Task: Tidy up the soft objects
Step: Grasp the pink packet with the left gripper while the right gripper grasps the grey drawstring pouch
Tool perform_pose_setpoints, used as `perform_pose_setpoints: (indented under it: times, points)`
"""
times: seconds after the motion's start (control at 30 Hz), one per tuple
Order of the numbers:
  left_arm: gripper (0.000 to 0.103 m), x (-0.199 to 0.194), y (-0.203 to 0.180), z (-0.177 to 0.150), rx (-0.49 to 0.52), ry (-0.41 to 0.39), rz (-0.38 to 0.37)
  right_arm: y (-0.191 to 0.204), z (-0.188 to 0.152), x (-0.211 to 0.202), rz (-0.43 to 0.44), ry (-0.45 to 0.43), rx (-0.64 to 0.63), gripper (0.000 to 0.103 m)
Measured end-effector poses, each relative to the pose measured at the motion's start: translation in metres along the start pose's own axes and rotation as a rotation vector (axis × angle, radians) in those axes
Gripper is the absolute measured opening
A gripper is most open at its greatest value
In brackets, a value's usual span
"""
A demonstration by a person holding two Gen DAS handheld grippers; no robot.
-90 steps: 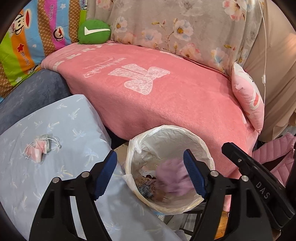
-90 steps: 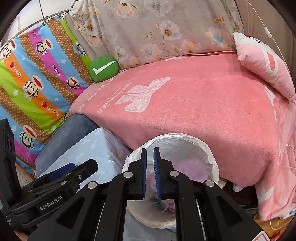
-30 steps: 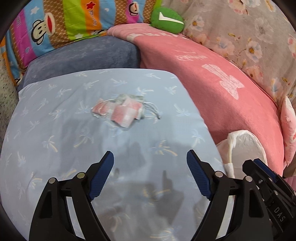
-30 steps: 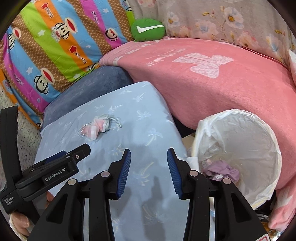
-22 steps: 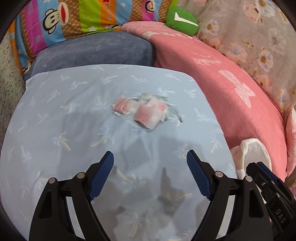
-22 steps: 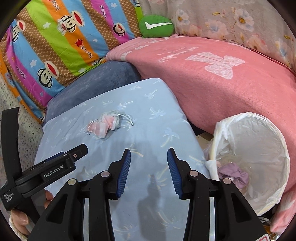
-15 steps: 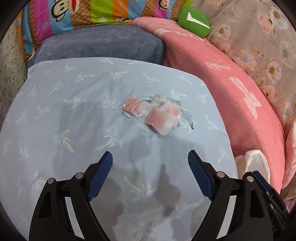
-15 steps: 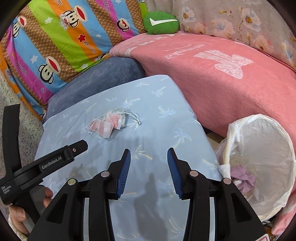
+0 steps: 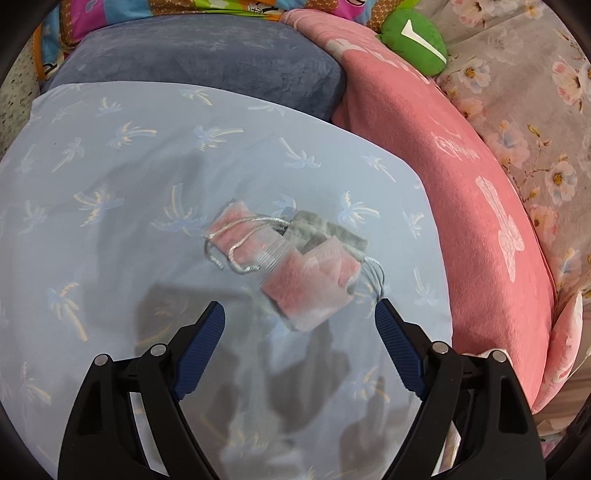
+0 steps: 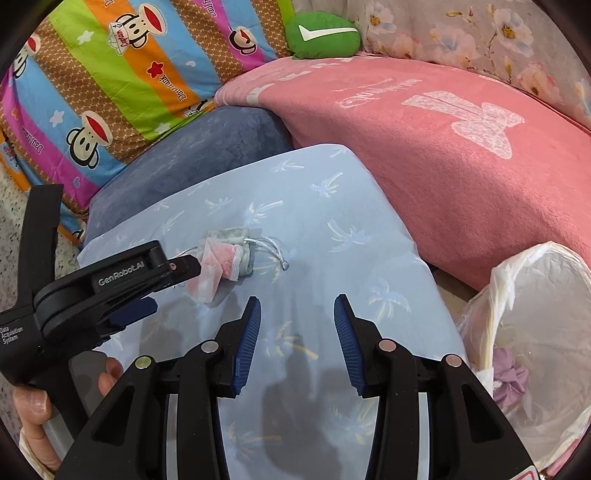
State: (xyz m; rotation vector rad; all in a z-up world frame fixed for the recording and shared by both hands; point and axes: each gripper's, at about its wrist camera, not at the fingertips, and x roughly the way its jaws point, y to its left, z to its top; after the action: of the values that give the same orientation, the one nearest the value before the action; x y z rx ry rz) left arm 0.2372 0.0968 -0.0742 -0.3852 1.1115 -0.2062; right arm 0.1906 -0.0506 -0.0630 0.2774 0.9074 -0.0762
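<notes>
Since 3 seconds ago, both of your grippers have swung away from the lined basket and now face the light blue cushion; the small cloth bundle has grown from a speck at the frame edge to a large object just ahead of your left gripper. Your left gripper's 2 fingers are spread wide and hold nothing, with the pink and grey drawstring pouches lying just beyond the fingertips, roughly centred between them and not touched. Silver cords loop out from the bundle on its left side and trail from its right end. The bundle rests on the light blue cushion, printed with palm trees, away from its edges. Your right gripper is also released, its fingers parted to a moderate gap over bare cushion fabric, nearer to you than the bundle. In the right wrist view your left gripper appears low beside the bundle, its upper body partly hiding the pouches; your hand grips its handle at lower left. The white-lined basket stands to the right of the cushion, below the pink blanket, and holds a purple cloth item. A green pillow with a white tick sits at the back.
</notes>
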Motion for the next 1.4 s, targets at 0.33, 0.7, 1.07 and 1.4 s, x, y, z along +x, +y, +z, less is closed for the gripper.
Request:
perform_pose_setpoints:
  times: [0.33, 0.7, 1.07, 1.4]
  points:
    - [0.023, 0.020, 0.017, 0.009, -0.038, 0.061, -0.031, 0.010, 0.011, 0.026, 0.014, 0.024, -0.005, 0.041]
    - [0.010, -0.007, 0.043, 0.003, 0.029, 0.003, 0.079, 0.037, 0.021, 0.056, 0.055, 0.054, -0.034, 0.041]
    - [0.010, -0.009, 0.053, 0.011, 0.069, -0.037, 0.161, 0.068, 0.036, 0.109, 0.053, 0.109, -0.072, 0.041]
    - [0.010, -0.009, 0.051, 0.005, 0.097, -0.044, 0.176, 0.080, 0.021, 0.121, 0.028, 0.134, -0.123, 0.013]
